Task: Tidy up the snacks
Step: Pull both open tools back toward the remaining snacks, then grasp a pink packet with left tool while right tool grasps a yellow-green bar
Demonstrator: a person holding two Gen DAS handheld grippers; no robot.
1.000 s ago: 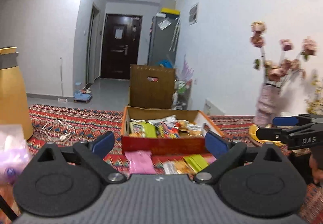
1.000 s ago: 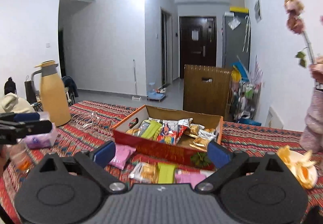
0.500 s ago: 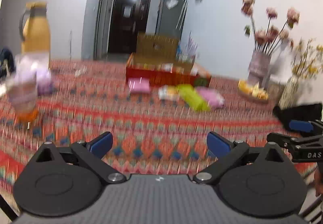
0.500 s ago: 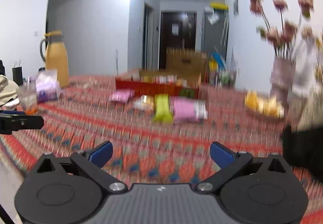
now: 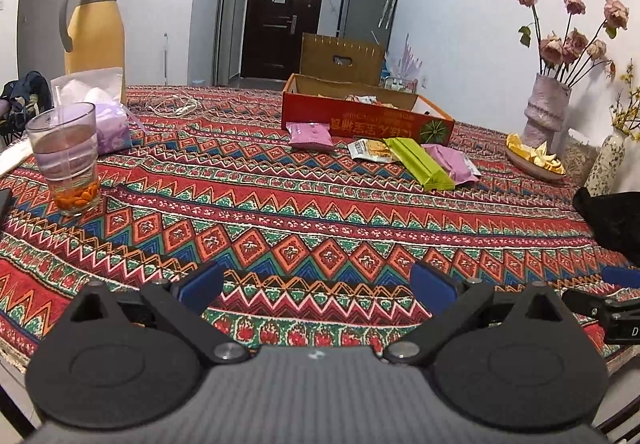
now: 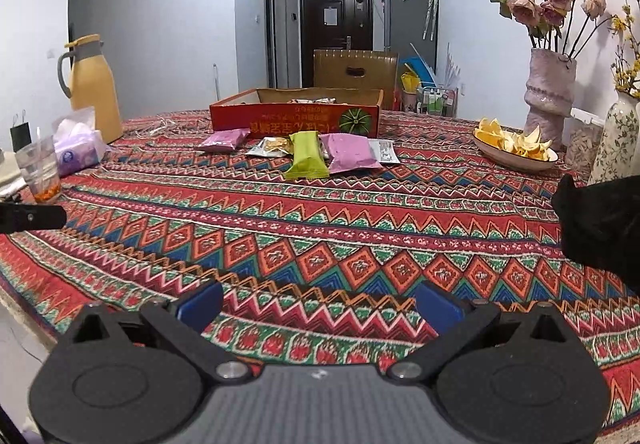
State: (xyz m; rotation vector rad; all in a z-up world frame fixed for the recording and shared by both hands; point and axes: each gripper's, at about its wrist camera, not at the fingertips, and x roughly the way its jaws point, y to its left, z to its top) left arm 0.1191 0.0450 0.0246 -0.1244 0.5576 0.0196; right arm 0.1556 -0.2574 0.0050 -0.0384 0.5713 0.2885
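A red cardboard box (image 5: 366, 119) (image 6: 294, 119) with snacks inside stands at the far side of the patterned tablecloth. In front of it lie loose packets: a pink one (image 5: 310, 134) (image 6: 225, 139) to the left, a clear cracker pack (image 5: 370, 150) (image 6: 273, 145), a green packet (image 5: 420, 163) (image 6: 306, 157) and another pink one (image 5: 452, 162) (image 6: 352, 157). My left gripper (image 5: 318, 286) is open over the near cloth, holding nothing. My right gripper (image 6: 320, 302) is also open and empty, far from the packets.
A yellow jug (image 5: 95, 27) (image 6: 94, 87), a tissue pack (image 5: 106, 115) and a glass with a straw (image 5: 68, 159) stand at the left. A bowl of orange peel (image 6: 514, 145), a pink flower vase (image 6: 550, 91) and a patterned vase (image 6: 616, 139) line the right. A black cloth (image 6: 600, 219) lies at the right edge.
Both grippers have pulled back from the box and sunk toward the near edge of the table; the box and packets now look far away. Both stay open and empty.
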